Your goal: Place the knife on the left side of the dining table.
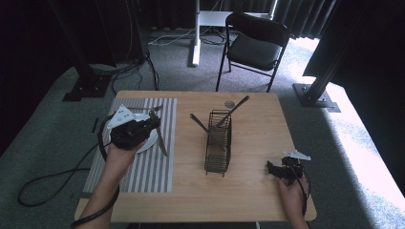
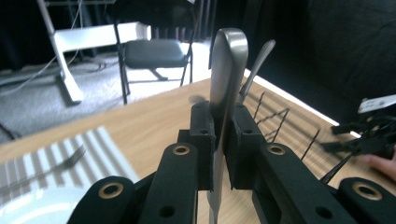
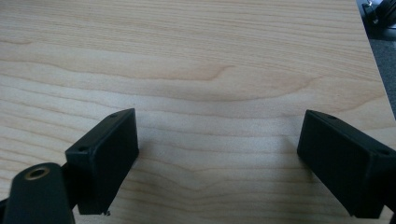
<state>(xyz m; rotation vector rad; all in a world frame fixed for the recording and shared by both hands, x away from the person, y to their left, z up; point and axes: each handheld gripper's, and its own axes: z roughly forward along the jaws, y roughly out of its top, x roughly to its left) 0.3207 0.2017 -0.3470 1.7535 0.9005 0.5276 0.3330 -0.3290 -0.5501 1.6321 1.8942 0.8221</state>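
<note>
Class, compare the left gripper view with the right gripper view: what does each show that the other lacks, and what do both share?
Left gripper view: the left gripper shut on a knife, with the wire rack, a fork on the striped placemat, a white plate and a chair beyond.

Right gripper view: the right gripper with its jaws wide open and nothing between them.

Both: the light wooden table and a pair of black jaws.
</note>
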